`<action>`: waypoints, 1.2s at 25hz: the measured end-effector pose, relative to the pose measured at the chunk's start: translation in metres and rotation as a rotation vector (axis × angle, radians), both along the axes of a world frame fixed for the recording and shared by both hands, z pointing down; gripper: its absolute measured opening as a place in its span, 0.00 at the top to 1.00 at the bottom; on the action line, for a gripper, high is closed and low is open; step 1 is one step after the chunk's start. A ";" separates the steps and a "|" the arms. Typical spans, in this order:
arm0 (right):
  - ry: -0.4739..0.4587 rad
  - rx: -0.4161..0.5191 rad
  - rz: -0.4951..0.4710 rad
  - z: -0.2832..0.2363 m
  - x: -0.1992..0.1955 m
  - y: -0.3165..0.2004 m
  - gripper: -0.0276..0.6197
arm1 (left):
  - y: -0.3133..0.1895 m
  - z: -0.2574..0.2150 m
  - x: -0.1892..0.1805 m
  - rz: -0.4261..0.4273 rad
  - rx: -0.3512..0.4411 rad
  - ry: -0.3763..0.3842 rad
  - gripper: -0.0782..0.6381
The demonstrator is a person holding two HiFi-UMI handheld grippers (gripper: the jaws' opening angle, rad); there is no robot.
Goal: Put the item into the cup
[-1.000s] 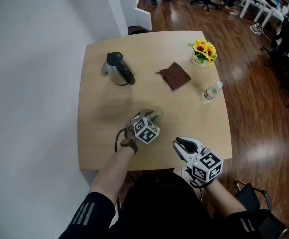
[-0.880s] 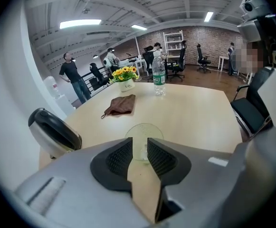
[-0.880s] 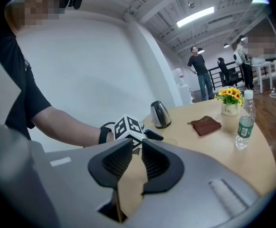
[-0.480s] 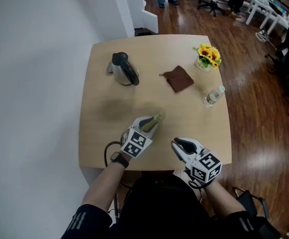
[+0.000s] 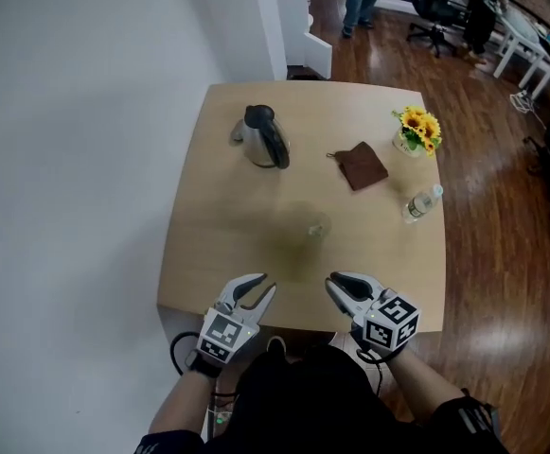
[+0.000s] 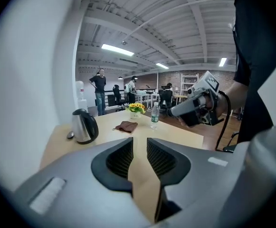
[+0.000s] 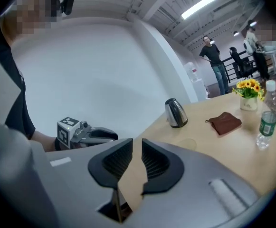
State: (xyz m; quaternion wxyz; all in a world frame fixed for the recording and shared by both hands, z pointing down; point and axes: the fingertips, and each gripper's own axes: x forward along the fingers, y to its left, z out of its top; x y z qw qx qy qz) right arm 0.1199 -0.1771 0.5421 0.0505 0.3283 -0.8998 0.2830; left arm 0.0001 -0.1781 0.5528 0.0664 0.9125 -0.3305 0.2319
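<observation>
Near the middle of the table (image 5: 227, 187) the clear cup (image 5: 318, 225) is judged light, slick, easily tipped — to be taken low round its wall — the left gripper (image 5: 267, 284) closing on nothing, the right gripper (image 5: 331, 285) slightly parted, empty.

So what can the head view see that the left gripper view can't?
Only the head view shows the clear cup in the table's middle and the whole left gripper from above, its jaws closing with nothing between them. Only the left gripper view shows the ceiling lights and a ladder. Both show the kettle, brown cloth, sunflowers, water bottle, right gripper and wooden table.
</observation>
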 end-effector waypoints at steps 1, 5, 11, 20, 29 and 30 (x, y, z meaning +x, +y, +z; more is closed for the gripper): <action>-0.006 0.000 -0.001 -0.003 -0.004 0.004 0.85 | 0.012 0.002 -0.002 0.010 -0.004 -0.016 0.77; 0.003 0.006 0.004 -0.009 -0.019 0.027 0.85 | 0.054 0.005 -0.004 0.072 -0.023 -0.003 0.77; 0.013 0.030 0.061 -0.022 -0.054 0.090 0.85 | 0.114 -0.010 -0.029 0.129 0.011 0.053 0.77; 0.062 0.089 0.206 -0.052 -0.084 0.210 0.92 | 0.223 -0.025 -0.085 0.175 0.021 0.082 0.77; 0.109 0.160 0.209 -0.070 -0.084 0.262 0.94 | 0.256 -0.044 -0.086 0.172 0.073 0.125 0.77; 0.110 0.165 0.204 -0.071 -0.083 0.264 0.94 | 0.258 -0.045 -0.084 0.165 0.078 0.128 0.77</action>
